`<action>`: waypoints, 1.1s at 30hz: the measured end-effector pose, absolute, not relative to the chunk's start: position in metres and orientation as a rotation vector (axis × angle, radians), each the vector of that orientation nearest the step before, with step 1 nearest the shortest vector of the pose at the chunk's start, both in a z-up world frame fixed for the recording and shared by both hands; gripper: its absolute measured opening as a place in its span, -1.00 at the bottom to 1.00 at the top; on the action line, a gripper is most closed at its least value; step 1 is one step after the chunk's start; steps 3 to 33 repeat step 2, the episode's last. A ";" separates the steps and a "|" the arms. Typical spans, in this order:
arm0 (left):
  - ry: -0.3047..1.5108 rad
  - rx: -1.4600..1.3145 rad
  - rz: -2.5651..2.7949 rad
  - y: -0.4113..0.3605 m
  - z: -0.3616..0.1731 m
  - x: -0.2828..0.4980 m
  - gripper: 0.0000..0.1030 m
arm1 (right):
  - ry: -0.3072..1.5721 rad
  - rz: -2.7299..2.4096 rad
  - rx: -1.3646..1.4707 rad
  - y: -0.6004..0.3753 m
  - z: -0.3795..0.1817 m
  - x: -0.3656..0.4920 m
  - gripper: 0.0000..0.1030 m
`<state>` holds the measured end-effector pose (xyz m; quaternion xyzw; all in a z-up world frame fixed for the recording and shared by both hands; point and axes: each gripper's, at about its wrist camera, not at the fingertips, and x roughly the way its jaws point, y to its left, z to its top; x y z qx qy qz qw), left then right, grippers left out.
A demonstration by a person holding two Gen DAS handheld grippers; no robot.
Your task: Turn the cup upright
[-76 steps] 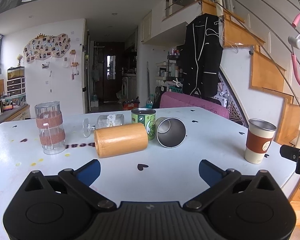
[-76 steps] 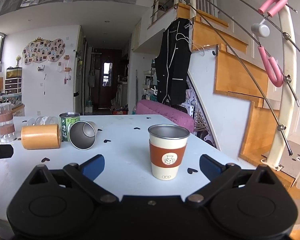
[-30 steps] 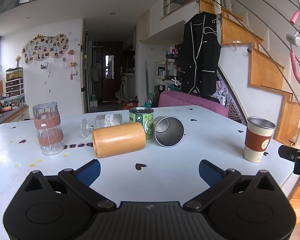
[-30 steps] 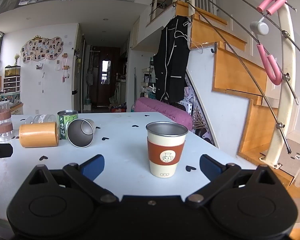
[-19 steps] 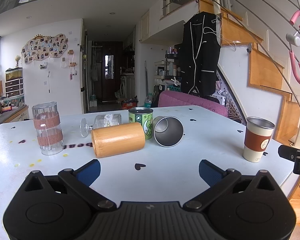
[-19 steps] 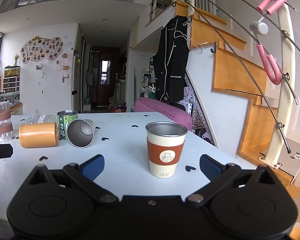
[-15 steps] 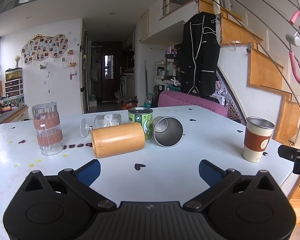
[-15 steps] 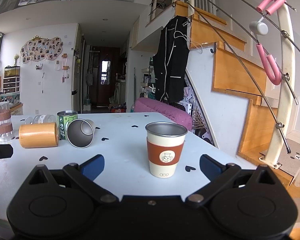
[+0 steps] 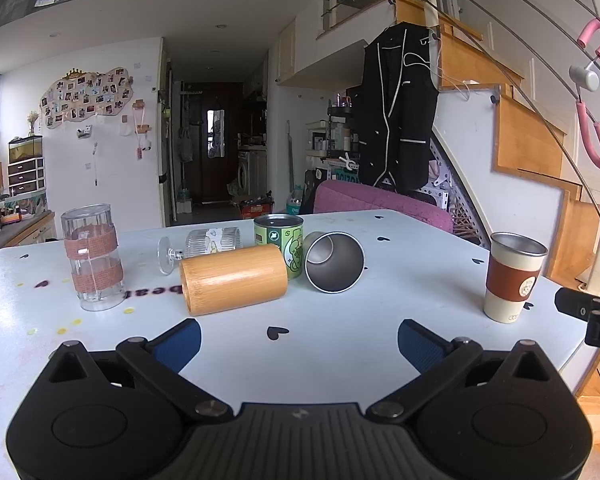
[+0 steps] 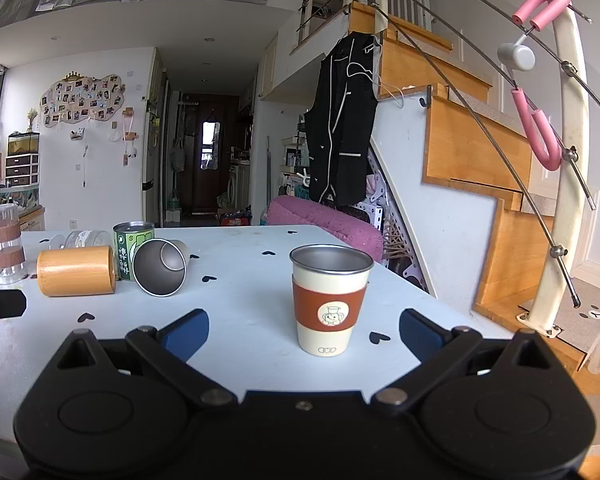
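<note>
Steel cup on its side — open mouth toward camera — touching the green tin.

- The left wrist view looks low and level across the white heart-printed table, facing the bamboo cylinder lying on its side and the tipped steel cup, both near ahead.
- The right wrist view faces the same way from further right, with the upright cream cup with brown sleeve close ahead.
- Both share the table, cups, hallway and staircase.
</note>
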<state>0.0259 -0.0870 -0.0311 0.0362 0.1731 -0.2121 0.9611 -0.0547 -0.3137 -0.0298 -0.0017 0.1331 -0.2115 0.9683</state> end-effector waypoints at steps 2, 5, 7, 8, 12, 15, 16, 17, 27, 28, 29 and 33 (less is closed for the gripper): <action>0.352 0.074 -0.430 -0.087 -0.031 0.026 1.00 | 0.269 -0.428 -0.003 -0.314 -0.030 -0.055 0.99; 0.352 0.074 -0.430 -0.087 -0.031 0.026 1.00 | 0.269 -0.428 -0.003 -0.314 -0.030 -0.055 0.99; 0.352 0.074 -0.430 -0.087 -0.031 0.026 1.00 | 0.269 -0.428 -0.003 -0.314 -0.030 -0.055 0.99; 0.352 0.074 -0.430 -0.087 -0.031 0.026 1.00 | 0.269 -0.428 -0.003 -0.314 -0.030 -0.055 0.99; 0.352 0.074 -0.430 -0.087 -0.031 0.026 1.00 | 0.269 -0.428 -0.003 -0.314 -0.030 -0.055 0.99; 0.352 0.074 -0.430 -0.087 -0.031 0.026 1.00 | 0.269 -0.428 -0.003 -0.314 -0.030 -0.055 0.99; 0.352 0.074 -0.430 -0.087 -0.031 0.026 1.00 | 0.269 -0.428 -0.003 -0.314 -0.030 -0.055 0.99; 0.352 0.074 -0.430 -0.087 -0.031 0.026 1.00 | 0.269 -0.428 -0.003 -0.314 -0.030 -0.055 0.99; 0.352 0.074 -0.430 -0.087 -0.031 0.026 1.00 | 0.269 -0.428 -0.003 -0.314 -0.030 -0.055 0.99; 0.352 0.074 -0.430 -0.087 -0.031 0.026 1.00 | 0.269 -0.428 -0.003 -0.314 -0.030 -0.055 0.99; 0.352 0.074 -0.430 -0.087 -0.031 0.026 1.00 | 0.269 -0.428 -0.003 -0.314 -0.030 -0.055 0.99; 0.352 0.074 -0.430 -0.087 -0.031 0.026 1.00 | 0.269 -0.428 -0.003 -0.314 -0.030 -0.055 0.99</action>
